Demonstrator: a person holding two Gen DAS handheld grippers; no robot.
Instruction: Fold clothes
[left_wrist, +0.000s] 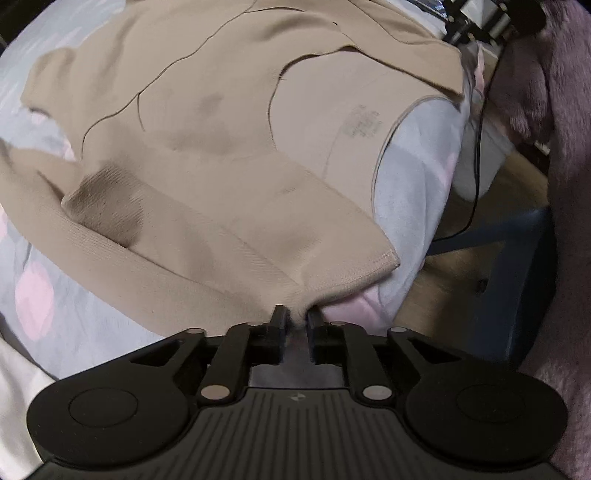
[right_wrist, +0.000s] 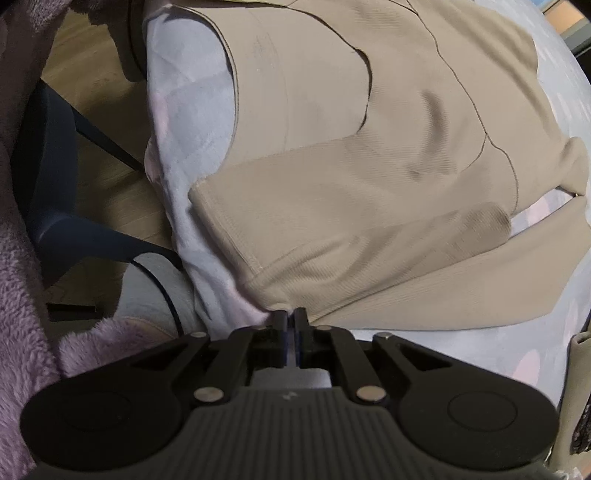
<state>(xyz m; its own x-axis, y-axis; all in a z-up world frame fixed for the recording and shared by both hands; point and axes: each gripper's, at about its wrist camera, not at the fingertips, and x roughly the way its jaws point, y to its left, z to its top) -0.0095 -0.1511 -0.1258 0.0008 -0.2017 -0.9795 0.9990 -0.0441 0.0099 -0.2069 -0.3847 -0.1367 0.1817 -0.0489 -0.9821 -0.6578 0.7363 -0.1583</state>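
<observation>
A beige knit garment (left_wrist: 221, 155) lies spread on a bed with a pale blue and pink cover (left_wrist: 410, 184). Its near edge is folded over. My left gripper (left_wrist: 295, 314) is shut on the garment's near hem, with cloth pinched between the fingers. In the right wrist view the same beige garment (right_wrist: 369, 166) fills the middle. My right gripper (right_wrist: 292, 314) is shut on the garment's near hem at the bed's edge, its jaws almost touching.
The bed cover (right_wrist: 184, 110) drops off to a wooden floor (right_wrist: 92, 66). A dark blue chair base (right_wrist: 55, 206) and a black cable (left_wrist: 476, 184) stand beside the bed. Purple fleece (right_wrist: 22, 295) borders both views.
</observation>
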